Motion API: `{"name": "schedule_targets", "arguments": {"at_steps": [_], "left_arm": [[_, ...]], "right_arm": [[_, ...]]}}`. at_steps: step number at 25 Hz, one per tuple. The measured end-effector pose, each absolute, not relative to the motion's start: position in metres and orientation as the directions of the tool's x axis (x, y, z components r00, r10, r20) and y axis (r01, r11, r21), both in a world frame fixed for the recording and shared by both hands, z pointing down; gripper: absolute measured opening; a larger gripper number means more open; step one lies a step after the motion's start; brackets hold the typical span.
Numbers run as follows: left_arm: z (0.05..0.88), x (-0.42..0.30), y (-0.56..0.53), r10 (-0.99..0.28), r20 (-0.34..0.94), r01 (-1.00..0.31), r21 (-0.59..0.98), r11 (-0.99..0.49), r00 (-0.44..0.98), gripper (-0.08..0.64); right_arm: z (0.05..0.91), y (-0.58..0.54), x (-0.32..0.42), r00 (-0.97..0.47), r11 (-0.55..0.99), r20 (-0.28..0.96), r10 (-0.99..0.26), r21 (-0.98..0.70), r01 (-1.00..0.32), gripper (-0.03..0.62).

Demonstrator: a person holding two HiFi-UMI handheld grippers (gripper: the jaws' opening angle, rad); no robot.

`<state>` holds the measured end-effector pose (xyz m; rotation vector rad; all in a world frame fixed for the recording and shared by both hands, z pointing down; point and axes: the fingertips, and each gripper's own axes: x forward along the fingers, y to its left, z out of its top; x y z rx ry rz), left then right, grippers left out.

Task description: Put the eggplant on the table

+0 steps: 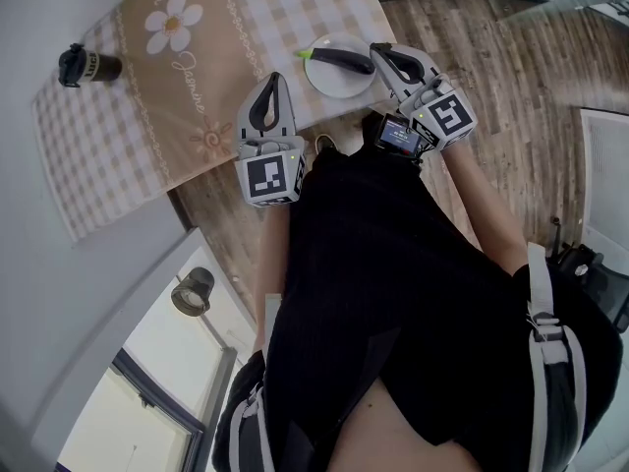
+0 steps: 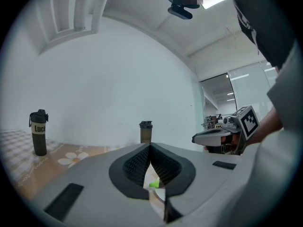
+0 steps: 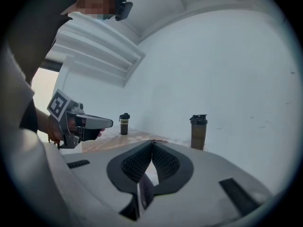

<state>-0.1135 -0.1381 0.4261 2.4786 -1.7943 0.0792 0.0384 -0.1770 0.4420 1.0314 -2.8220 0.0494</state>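
Logged glossy dark purple eggplant [image 1: 342, 61] with lime-green stem, elongated, lying across smooth white round plate [image 1: 329, 85]. Plate sat at near edge of beige checked tablecloth [image 1: 147, 116], soft woven fabric with printed white daisy and script band.

Left gripper [image 1: 275, 82], grey plastic with black ribbed pads, held left of plate and apart from it. Jaws clenched tip to tip in left gripper view [image 2: 150, 146], gripping nothing. Green stem tip [image 2: 154, 184] glimpsed through oval gap behind the tips.

Right gripper [image 1: 378, 52], same build, sat just beside eggplant's right end; contact unclear. Jaws clenched and empty in right gripper view [image 3: 152, 143].

Noted black-capped olive bottle [image 1: 84, 65] standing upright far left on cloth, well apart from plate. Noted brownish translucent shaker bottle [image 2: 146, 132] with dark lid by white wall. Person in black clothing [image 1: 393, 293] filled lower head view.
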Motion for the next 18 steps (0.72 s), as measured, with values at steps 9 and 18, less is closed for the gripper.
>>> {"name": "schedule_targets", "arguments": {"at_steps": [9,18], "left_arm": [[0.4257,-0.1127,-0.1364,-0.946,0.097,-0.951,0.025,-0.309,0.310,0.002],[0.4281,-0.1138,-0.1373,-0.946,0.096,-0.951,0.035,-0.307,0.309,0.002]], "right_arm": [[0.4449,-0.1758,0.0391,-0.755,0.765,0.147,-0.639,0.014,-0.644,0.006],[0.4475,-0.1774,0.0375,-0.758,0.769,0.159,-0.633,0.017,-0.639,0.006]]}}
